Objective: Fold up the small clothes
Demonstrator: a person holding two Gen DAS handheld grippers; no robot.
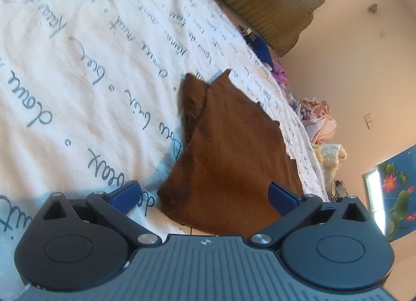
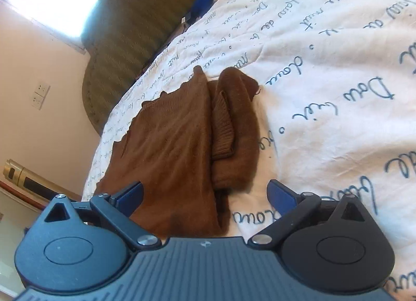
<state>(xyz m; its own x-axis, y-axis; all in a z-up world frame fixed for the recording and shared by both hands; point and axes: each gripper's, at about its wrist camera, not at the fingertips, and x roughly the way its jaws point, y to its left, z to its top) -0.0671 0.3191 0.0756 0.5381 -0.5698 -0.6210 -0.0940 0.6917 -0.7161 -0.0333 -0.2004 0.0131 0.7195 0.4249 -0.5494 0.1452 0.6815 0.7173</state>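
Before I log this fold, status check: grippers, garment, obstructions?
Left gripper open, right gripper open, neither gripping. Brown knit garment partly folded on white script-printed bedsheet. Nothing blocking.

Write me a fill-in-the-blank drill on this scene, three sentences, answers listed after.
1. The knitted garment lying on the bed is ____ in colour.
2. The white bedsheet is printed with cursive ____.
3. The jaws of both the left gripper and the right gripper stand ____, gripping nothing.

Missing words: brown; writing; open
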